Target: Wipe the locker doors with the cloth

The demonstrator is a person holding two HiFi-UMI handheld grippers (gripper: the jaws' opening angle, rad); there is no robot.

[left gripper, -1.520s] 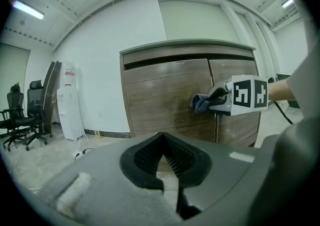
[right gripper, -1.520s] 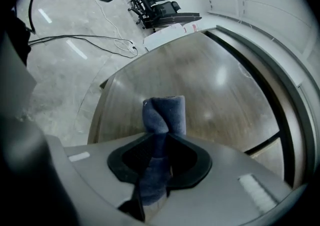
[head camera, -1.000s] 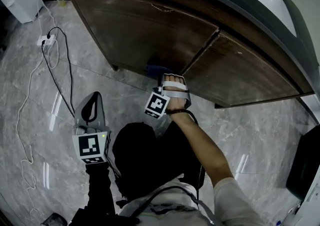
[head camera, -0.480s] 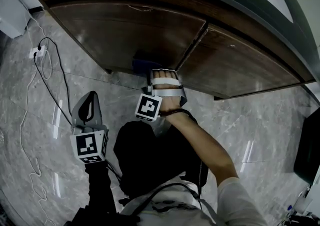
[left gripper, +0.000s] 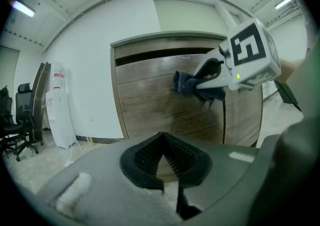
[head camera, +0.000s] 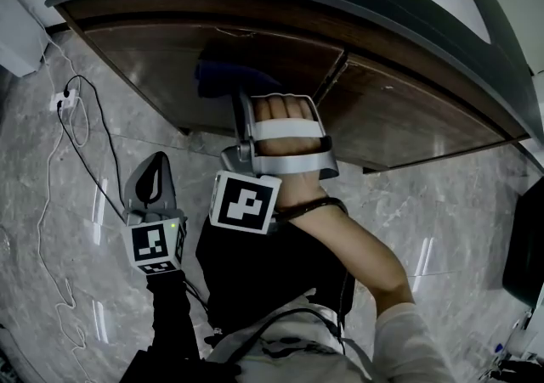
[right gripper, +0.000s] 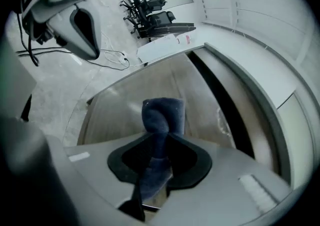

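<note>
Two brown wood locker doors stand ahead, the left door (head camera: 153, 50) and the right door (head camera: 416, 118), with a seam between them. A dark blue cloth (head camera: 228, 76) is pressed against the left door near its upper part. My right gripper (head camera: 240, 109) is shut on the cloth (right gripper: 161, 120), which stands up twisted between its jaws. The left gripper view shows the cloth (left gripper: 184, 82) and the right gripper (left gripper: 212, 72) on the door. My left gripper (head camera: 151, 173) hangs low over the floor, away from the doors, shut and empty (left gripper: 167, 167).
A power strip with a looping black and white cable (head camera: 64, 101) lies on the marble floor at the left. A white unit (left gripper: 59, 104) stands against the wall left of the lockers, with office chairs (left gripper: 15, 125) beyond. A dark object (head camera: 527, 245) is at the right edge.
The right gripper has carried the cloth up the left door, from near its bottom edge to its upper part. The left gripper has hardly moved.
</note>
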